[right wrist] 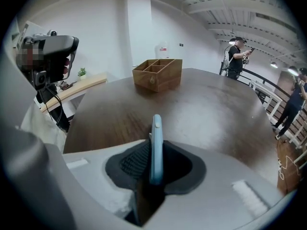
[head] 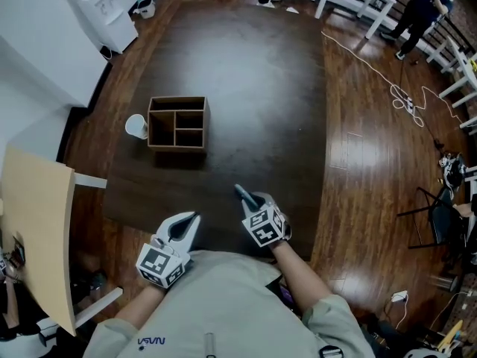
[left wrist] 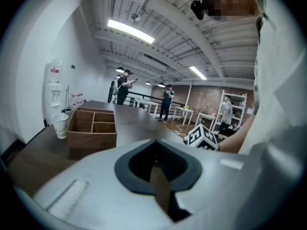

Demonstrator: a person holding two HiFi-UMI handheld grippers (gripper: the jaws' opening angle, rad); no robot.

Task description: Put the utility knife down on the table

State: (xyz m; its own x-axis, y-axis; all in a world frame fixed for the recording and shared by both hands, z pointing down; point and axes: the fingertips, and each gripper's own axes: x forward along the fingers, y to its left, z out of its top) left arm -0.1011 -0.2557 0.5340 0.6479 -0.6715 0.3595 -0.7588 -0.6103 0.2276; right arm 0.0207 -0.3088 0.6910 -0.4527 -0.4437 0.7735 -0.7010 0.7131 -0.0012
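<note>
Head view, steeply downward: glossy brown plank floor (head: 365,148) on all sides of a large dark brown wooden tabletop (head: 253,88), bare over most of its surface. Pale wooden board (head: 37,222) at the left edge of the picture, beside the tabletop's near-left corner. White water dispenser (head: 104,10) against the wall at upper left, off the tabletop. Standing person in dark clothes (head: 417,10) among white tables at upper right, well apart from the tabletop.

Open-topped brown wooden organiser box (head: 177,123), divided into several compartments, upright on the left half of the tabletop. At the tabletop's near edge, white left gripper (head: 192,219), pointing roughly toward the box; jaws closed tip to tip, nothing between them. To its right, white right gripper (head: 252,200), well apart from the box, tilted downward over the near part of the tabletop; jaws clamped on a slim light blue utility knife (head: 243,194). White paper cup (head: 136,126), upright, just beside the box's left wall.

Right gripper view: knife set on edge between the black ribbed pads (right wrist: 129,162), front end projecting beyond the jaws, over bare tabletop and toward the box. Contact between knife and tabletop not discernible in any view.
</note>
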